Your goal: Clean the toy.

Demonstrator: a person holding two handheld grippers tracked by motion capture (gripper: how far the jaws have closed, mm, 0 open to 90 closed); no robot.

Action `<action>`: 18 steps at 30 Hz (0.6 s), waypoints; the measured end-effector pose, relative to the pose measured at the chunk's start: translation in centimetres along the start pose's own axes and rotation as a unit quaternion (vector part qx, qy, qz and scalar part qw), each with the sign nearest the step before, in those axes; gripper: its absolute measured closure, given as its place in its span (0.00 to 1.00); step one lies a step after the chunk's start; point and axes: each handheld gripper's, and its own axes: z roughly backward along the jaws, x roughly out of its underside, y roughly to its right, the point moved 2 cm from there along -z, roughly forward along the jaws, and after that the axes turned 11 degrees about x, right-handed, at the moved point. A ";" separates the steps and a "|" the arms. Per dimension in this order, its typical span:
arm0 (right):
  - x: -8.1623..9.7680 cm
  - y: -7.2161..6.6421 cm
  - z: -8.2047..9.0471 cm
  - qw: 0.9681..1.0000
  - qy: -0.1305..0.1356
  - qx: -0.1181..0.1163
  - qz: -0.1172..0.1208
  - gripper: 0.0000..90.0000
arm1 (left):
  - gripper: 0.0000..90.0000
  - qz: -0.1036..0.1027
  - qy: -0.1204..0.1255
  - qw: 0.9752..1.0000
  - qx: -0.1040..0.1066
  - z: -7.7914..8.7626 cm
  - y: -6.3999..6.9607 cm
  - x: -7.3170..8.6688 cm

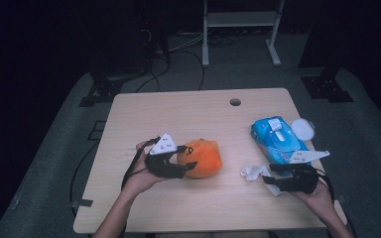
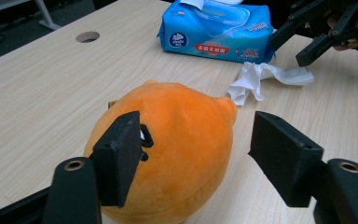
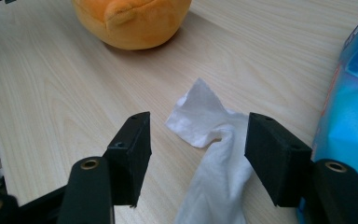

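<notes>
**Hand-held gripper pair loose around toy and wipe**

Left hand-held gripper (image 2: 193, 161) stands with its jaws apart around the round orange plush toy (image 2: 177, 154), one pad close against its face, the other clear of it. That toy sits on the pale wooden tabletop (image 1: 188, 111), left of centre. Right hand-held gripper (image 3: 198, 156) is likewise parted, the crumpled white wipe (image 3: 209, 140) lying between its jaws (not pinched, as far as I can tell). Just beyond lies the blue pack of wet wipes (image 1: 278, 141), its white lid (image 1: 303, 128) beside it. To wipe the toy well, I would close squarely on the wipe's thick fold and steady the toy first.
</notes>
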 end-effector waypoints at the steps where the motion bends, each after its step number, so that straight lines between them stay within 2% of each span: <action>1: 0.0 0.0 0.0 1.000 0.000 0.000 -0.001 0.43 | 0.36 0.001 0.001 1.000 0.001 0.1 0.0 0.1; 3: 0.0 0.0 0.0 1.000 -0.001 -0.001 -0.002 0.43 | 0.34 0.007 0.008 1.000 0.000 0.4 0.1 0.3; 18: 0.0 0.0 0.0 1.000 -0.001 -0.003 -0.004 0.41 | 0.31 0.014 0.000 1.000 -0.013 2.1 0.3 2.4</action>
